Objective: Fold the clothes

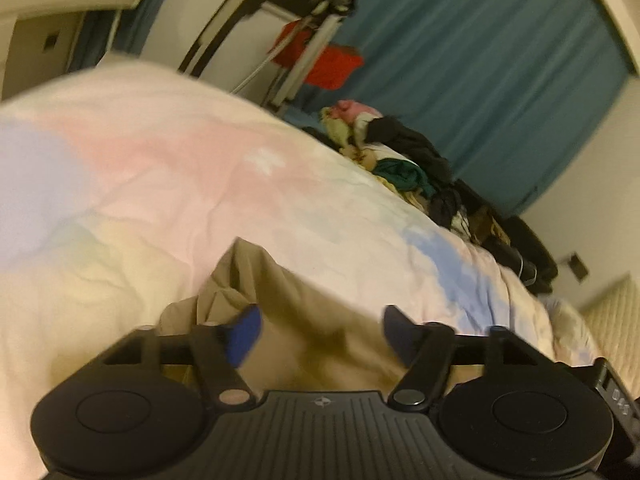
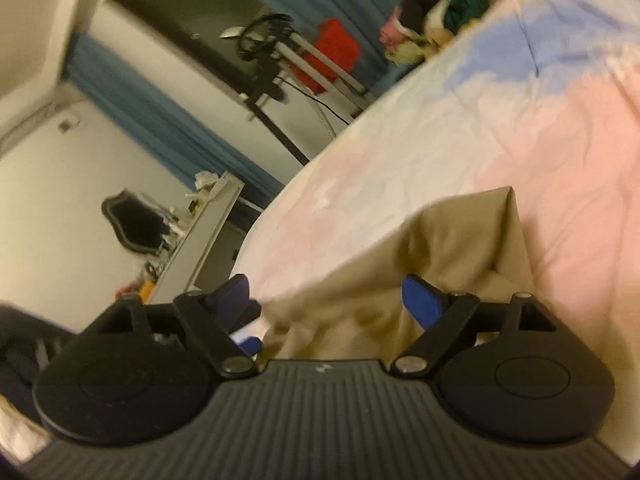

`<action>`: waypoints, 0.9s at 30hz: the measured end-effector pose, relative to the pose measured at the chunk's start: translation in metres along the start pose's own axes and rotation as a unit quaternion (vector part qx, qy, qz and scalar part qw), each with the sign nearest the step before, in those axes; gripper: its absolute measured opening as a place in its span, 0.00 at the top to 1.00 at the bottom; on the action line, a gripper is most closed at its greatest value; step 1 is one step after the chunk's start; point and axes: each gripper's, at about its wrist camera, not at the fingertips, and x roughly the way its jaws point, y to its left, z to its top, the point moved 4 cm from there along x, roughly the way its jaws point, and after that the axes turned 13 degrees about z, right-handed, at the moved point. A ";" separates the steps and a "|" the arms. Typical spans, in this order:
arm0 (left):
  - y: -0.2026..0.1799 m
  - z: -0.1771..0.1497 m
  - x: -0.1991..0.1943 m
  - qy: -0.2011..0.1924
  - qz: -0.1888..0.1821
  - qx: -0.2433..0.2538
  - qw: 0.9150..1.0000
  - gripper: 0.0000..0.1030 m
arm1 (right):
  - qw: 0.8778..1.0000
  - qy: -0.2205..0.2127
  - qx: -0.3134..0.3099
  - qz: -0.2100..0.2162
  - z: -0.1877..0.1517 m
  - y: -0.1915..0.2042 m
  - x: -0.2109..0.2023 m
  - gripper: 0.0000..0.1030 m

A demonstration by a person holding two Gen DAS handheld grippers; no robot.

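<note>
- pastel bedspread (image 1: 168, 168) fills the view, teal curtain (image 1: 500, 60) behind it
- one tan garment (image 1: 320, 312) on the bedspread, one clothes pile (image 1: 404, 160) at its far edge
- left gripper (image 1: 320, 332) and right gripper (image 2: 324, 300): jaws spread wide over the tan garment, gripping nothing

Dim, warm-lit bedroom with pale walls (image 1: 592, 168), teal curtains (image 1: 480, 60) along the far side, a bed under a pastel pink, blue and yellow cover (image 1: 180, 152), a black-framed mirror (image 2: 134, 224) beside a cluttered white shelf (image 2: 200, 236), and a metal stand (image 2: 316, 60).
</note>
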 end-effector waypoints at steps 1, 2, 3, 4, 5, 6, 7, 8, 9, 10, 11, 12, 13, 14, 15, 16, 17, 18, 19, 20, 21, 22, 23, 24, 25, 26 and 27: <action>-0.002 -0.004 -0.004 0.000 -0.001 0.012 1.000 0.23 | 1.000 -0.005 -0.012 -0.003 -0.005 0.004 -0.010 0.17; -0.004 -0.008 -0.009 0.001 -0.002 0.024 1.000 0.23 | 1.000 -0.003 -0.024 -0.015 -0.010 0.006 -0.017 0.17; -0.005 -0.012 -0.011 0.003 0.000 0.034 0.999 0.23 | 0.999 0.008 -0.038 -0.029 -0.014 0.006 -0.018 0.22; -0.006 -0.015 -0.011 0.004 0.004 0.044 0.999 0.23 | 0.998 0.019 -0.052 -0.043 -0.017 0.006 -0.020 0.28; -0.008 -0.017 -0.008 0.004 0.010 0.053 0.999 0.23 | 0.996 0.029 -0.067 -0.057 -0.020 0.007 -0.019 0.36; -0.009 -0.019 -0.004 0.005 0.019 0.061 0.998 0.23 | 0.993 0.037 -0.086 -0.069 -0.020 0.007 -0.013 0.39; -0.011 -0.020 0.001 0.007 0.026 0.068 0.997 0.23 | 0.990 0.044 -0.105 -0.080 -0.019 0.007 -0.007 0.42; -0.012 -0.021 0.007 0.008 0.032 0.074 0.997 0.23 | 0.987 0.049 -0.124 -0.089 -0.018 0.006 0.002 0.48; -0.011 -0.022 0.013 0.010 0.040 0.078 0.996 0.23 | 0.984 0.052 -0.140 -0.100 -0.017 0.004 0.010 0.49; -0.010 -0.023 0.019 0.011 0.048 0.081 0.995 0.23 | 0.980 0.052 -0.154 -0.114 -0.015 0.000 0.020 0.49; -0.008 -0.025 0.023 0.014 0.056 0.081 0.995 0.23 | 0.977 0.051 -0.165 -0.126 -0.013 -0.006 0.029 0.49; -0.008 -0.026 0.029 0.016 0.060 0.083 0.995 0.23 | 0.975 0.051 -0.167 -0.138 -0.010 -0.014 0.037 0.51; -0.010 -0.028 0.035 0.015 0.065 0.089 0.994 0.23 | 0.974 0.054 -0.162 -0.148 -0.007 -0.025 0.045 0.55; -0.012 -0.029 0.040 0.012 0.073 0.099 0.992 0.23 | 0.973 0.057 -0.156 -0.158 -0.004 -0.034 0.051 0.64; -0.015 -0.032 0.045 0.012 0.080 0.109 0.991 0.23 | 0.974 0.058 -0.150 -0.161 -0.003 -0.038 0.051 0.67; -0.015 -0.034 0.050 0.019 0.084 0.113 0.990 0.23 | 0.974 0.055 -0.149 -0.161 -0.003 -0.036 0.046 0.69; -0.015 -0.035 0.051 0.021 0.087 0.114 0.989 0.23 | 0.975 0.052 -0.148 -0.160 -0.003 -0.035 0.041 0.70; -0.015 -0.036 0.051 0.022 0.089 0.113 0.989 0.23 | 0.975 0.049 -0.147 -0.159 -0.003 -0.033 0.036 0.69; -0.015 -0.036 0.048 0.019 0.090 0.116 0.989 0.23 | 0.975 0.046 -0.146 -0.159 -0.004 -0.031 0.032 0.69; -0.016 -0.037 0.044 0.017 0.092 0.124 0.988 0.23 | 0.975 0.044 -0.146 -0.159 -0.004 -0.028 0.027 0.67; -0.018 -0.039 0.039 0.014 0.092 0.133 0.987 0.23 | 0.975 0.042 -0.151 -0.159 -0.005 -0.022 0.020 0.67; -0.019 -0.042 0.034 0.012 0.091 0.142 0.986 0.23 | 0.974 0.040 -0.157 -0.159 -0.007 -0.014 0.012 0.67; -0.019 -0.044 0.027 0.009 0.088 0.148 0.985 0.23 | 0.973 0.040 -0.162 -0.161 -0.010 -0.008 0.005 0.67; -0.020 -0.047 0.020 0.007 0.084 0.151 0.985 0.23 | 0.972 0.039 -0.166 -0.162 -0.012 -0.002 -0.002 0.67; -0.019 -0.049 0.012 0.006 0.080 0.154 0.985 0.23 | 0.972 0.038 -0.169 -0.162 -0.015 0.003 -0.009 0.67; -0.019 -0.052 0.004 0.005 0.076 0.156 0.985 0.23 | 0.971 0.037 -0.172 -0.162 -0.018 0.008 -0.015 0.67; -0.019 -0.054 -0.004 0.006 0.072 0.157 0.985 0.22 | 0.971 0.037 -0.174 -0.162 -0.021 0.013 -0.021 0.67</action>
